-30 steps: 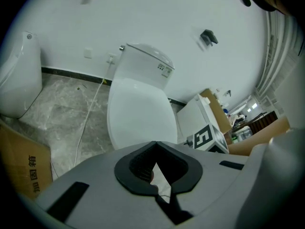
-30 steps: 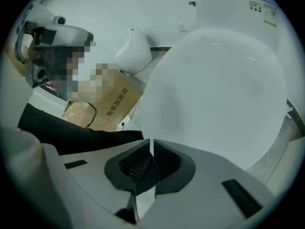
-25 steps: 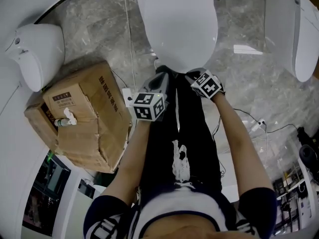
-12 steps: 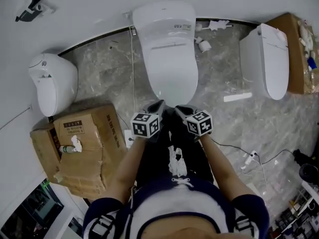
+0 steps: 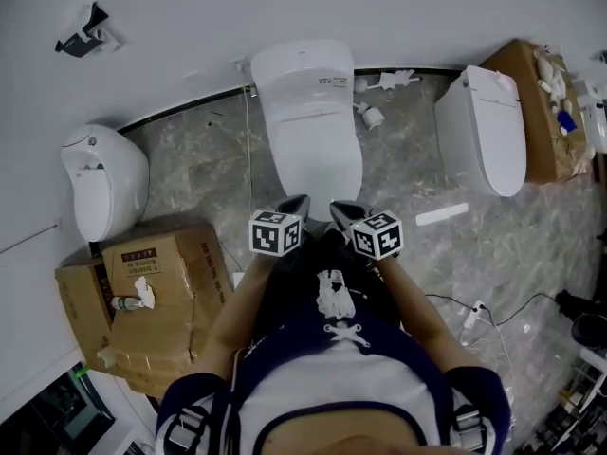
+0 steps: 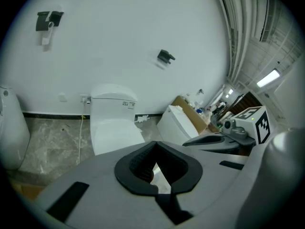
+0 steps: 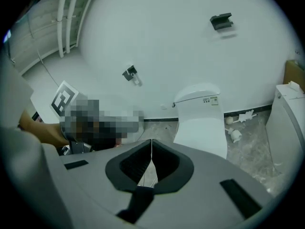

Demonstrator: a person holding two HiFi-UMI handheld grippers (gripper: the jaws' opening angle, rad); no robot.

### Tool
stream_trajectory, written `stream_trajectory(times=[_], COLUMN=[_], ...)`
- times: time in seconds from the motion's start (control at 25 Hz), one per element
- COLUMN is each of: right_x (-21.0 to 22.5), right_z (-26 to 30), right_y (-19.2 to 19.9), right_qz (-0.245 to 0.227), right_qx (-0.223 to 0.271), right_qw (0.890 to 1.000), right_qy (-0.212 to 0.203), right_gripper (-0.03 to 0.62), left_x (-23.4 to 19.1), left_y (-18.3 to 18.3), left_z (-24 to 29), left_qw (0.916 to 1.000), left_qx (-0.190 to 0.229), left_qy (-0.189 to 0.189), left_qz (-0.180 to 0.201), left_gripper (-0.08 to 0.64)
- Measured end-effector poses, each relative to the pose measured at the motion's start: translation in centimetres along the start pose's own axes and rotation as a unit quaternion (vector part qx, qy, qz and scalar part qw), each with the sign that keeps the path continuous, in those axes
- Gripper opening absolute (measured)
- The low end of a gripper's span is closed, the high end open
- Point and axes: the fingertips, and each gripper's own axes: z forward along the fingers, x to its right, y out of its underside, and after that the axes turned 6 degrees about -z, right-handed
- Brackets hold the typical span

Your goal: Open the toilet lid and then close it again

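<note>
The white toilet (image 5: pixel 305 131) stands against the wall with its lid (image 5: pixel 313 154) down; it also shows in the left gripper view as the toilet (image 6: pixel 114 128) and in the right gripper view as the toilet (image 7: pixel 201 123). Both grippers hang side by side in front of its front edge, apart from it. The left gripper (image 5: pixel 294 205) is shut and empty, its pads meeting at the left gripper's tip (image 6: pixel 155 144). The right gripper (image 5: pixel 343 211) has just been closing with nothing between its jaws; they now meet at the right gripper's tip (image 7: pixel 151 142).
A second toilet (image 5: pixel 482 140) stands to the right, next to a cardboard box (image 5: pixel 541 112). A white fixture (image 5: pixel 102 178) and a crumpled cardboard box (image 5: pixel 152 301) sit at the left. Loose parts (image 5: pixel 375 117), a white strip (image 5: pixel 441 215) and cables (image 5: pixel 474 311) lie on the marble floor.
Both grippers have risen and drawn back from the toilet's front rim. The head view has lifted too, so the whole toilet and the wall now show. The lid stays down.
</note>
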Motion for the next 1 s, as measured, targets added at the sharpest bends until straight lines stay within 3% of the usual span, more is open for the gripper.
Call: stream_trajectory(times=[0.12, 0.2, 0.36, 0.68, 0.76, 0.88, 1.0], right_x=[-0.6, -1.0, -2.4, -3.9, -4.4, -6.2, -8.5], right_z=[-0.6, -0.9, -0.9, -0.7, -1.0, -2.1, -2.6], right_y=[-0.2, -0.4, -1.0, -1.8, -2.6, -4.9, -6.4], right_qz=[-0.006, -0.004, -0.016, -0.056, -0.064, -0.113, -0.17], right_qx=[0.003, 0.011, 0.023, 0.035, 0.057, 0.13, 0.169], right_qw=[1.0, 1.0, 1.0, 0.998, 0.996, 0.985, 0.971], right_qy=[0.008, 0.009, 0.001, 0.006, 0.012, 0.008, -0.001], right_gripper=[0.011, 0.011, 0.011, 0.009, 0.009, 0.009, 0.009], left_x=[0.8, 1.3, 1.4, 2.1, 2.4, 3.4, 4.1], left_y=[-0.2, 0.0, -0.2, -0.3, -0.5, -1.8, -3.1], left_z=[-0.8, -1.3, -2.1, -3.2, -3.9, -5.7, -7.3], left_qw=[0.998, 0.9972, 0.999, 0.9982, 0.9969, 0.9897, 0.9797], left_qx=[0.016, 0.026, 0.034, 0.04, 0.051, 0.101, 0.145], left_qy=[0.032, 0.041, 0.028, 0.033, 0.038, 0.052, 0.055], left_qz=[-0.051, -0.058, -0.01, 0.03, 0.047, 0.086, 0.128], left_gripper=[0.008, 0.008, 0.008, 0.008, 0.008, 0.008, 0.008])
